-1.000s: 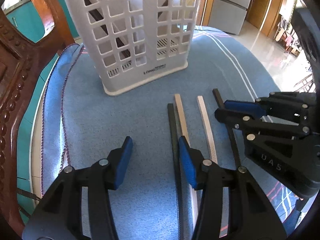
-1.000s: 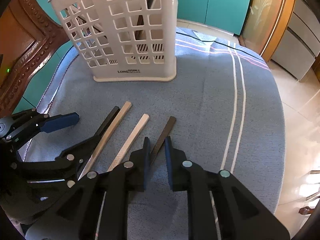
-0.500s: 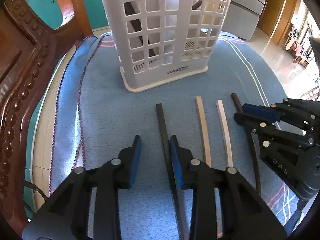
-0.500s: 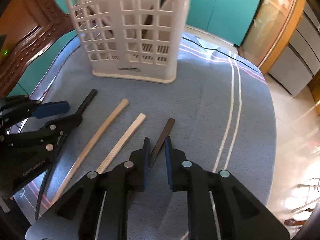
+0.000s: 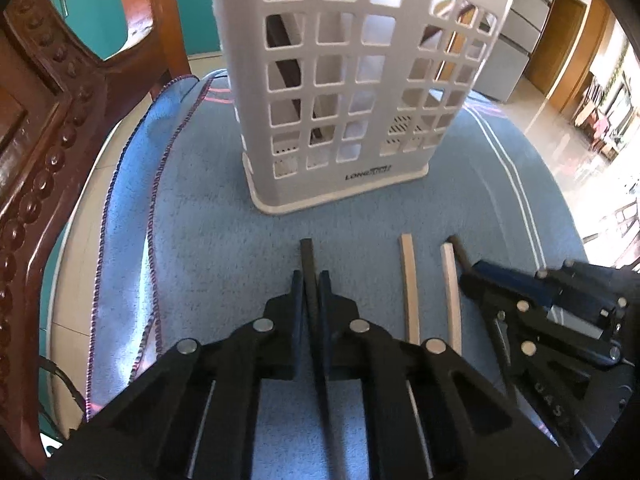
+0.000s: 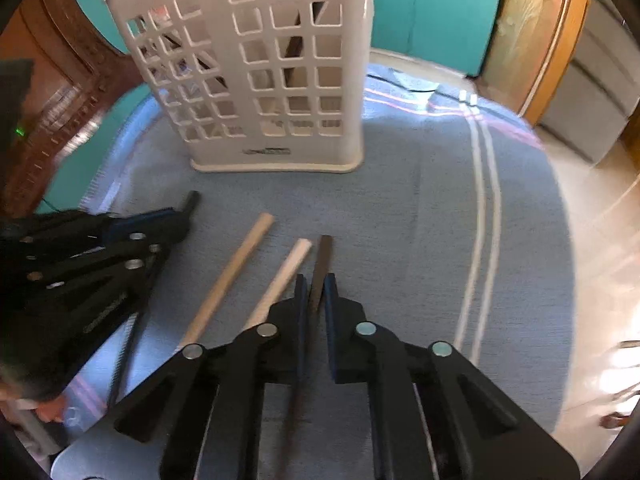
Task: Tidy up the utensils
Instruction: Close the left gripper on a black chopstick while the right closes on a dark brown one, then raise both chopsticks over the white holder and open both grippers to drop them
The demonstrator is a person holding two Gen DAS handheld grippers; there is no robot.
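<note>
Here the left tongs (image 5: 310,280) are closed on a black chopstick (image 5: 307,254), their blue-edged pads pressed against its sides; the square far end of the stick pokes out just past the fingertips, and the rest runs back between the arms toward the camera. The right tongs (image 6: 314,284) are closed in the same way on a second dark chopstick (image 6: 323,258), whose far tip shows beyond the pads. Whether either stick is lifted or lying on the cloth cannot be told.

Between the two gripped sticks lie two pale wooden chopsticks. In the left wrist view they sit right of the left tongs, one tan (image 5: 410,280) and one lighter (image 5: 451,284), roughly side by side and apart from each other, far ends pointing toward the basket. In the right wrist view the same pair appear left of the right tongs, the lighter one (image 6: 294,258) just beside the left pad.

All of this rests on a blue cloth (image 5: 200,240) with white stripes, spread over a round tabletop (image 5: 80,248). At the far side stands a white plastic basket (image 5: 360,80) with square holes, upright, and dark sticks lean inside it. A carved wooden chair (image 5: 40,120) stands at the left, beside the tabletop edge. Teal cabinets (image 6: 436,8) fill the far background in the right wrist view.
</note>
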